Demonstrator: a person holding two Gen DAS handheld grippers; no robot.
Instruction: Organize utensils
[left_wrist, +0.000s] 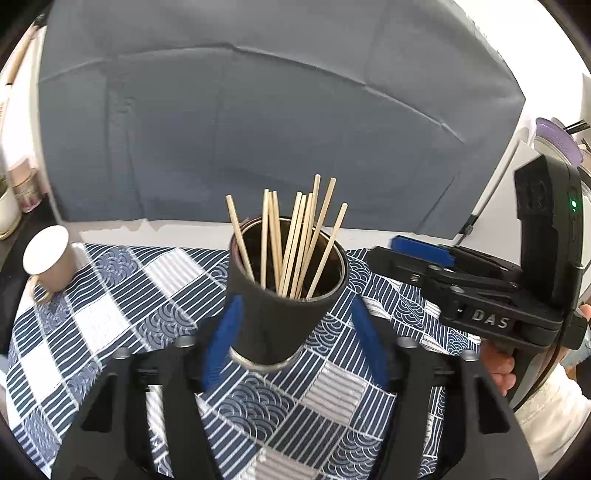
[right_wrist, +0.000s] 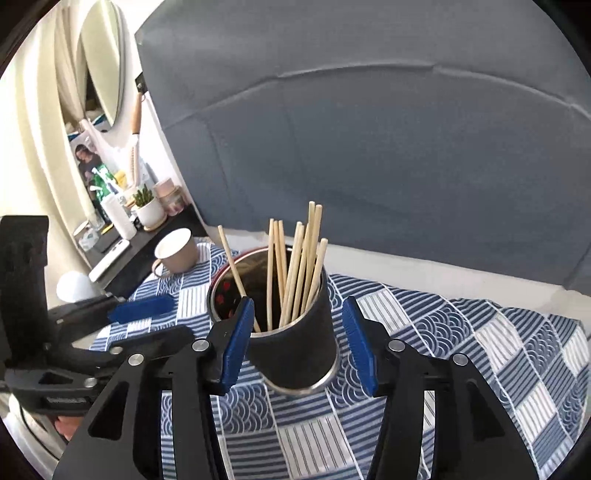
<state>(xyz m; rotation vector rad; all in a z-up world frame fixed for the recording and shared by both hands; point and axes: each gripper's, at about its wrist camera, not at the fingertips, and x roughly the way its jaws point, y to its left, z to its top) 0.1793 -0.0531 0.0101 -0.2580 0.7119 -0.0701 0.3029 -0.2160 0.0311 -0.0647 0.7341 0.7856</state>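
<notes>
**Chopsticks all in the holder, both grippers wide around it**

Here's the dark cylindrical holder (left_wrist: 284, 295), metal rim at the top and a metal band at the base, standing upright on the blue-and-white patterned cloth (left_wrist: 122, 295). Inside it: a bundle of pale wooden chopsticks (left_wrist: 295, 240), roughly ten of them, fanned out and leaning against the rim, one off to the left side on its own. From the right wrist view the holder's inner wall shows a dark lining with red marks.

Off at the far left corner of the cloth, a small beige mug (left_wrist: 48, 258) with a white inside; nothing can be seen in it. Behind everything hangs a grey backdrop (left_wrist: 277, 129).

Now the grippers. The left gripper (left_wrist: 295, 347) is spread wide, blue pads on either side of the holder's lower half; the left pad (left_wrist: 225, 343) sits right against the holder wall, though actual contact is hard to call, and the right pad stands clear of it. It grips nothing.

The right gripper (right_wrist: 301, 345) is likewise well open, the holder between its fingers. Its left pad (right_wrist: 238, 343) is just beside the holder's side, the right pad apart with cloth showing in the gap. Nothing is clamped there either.
</notes>
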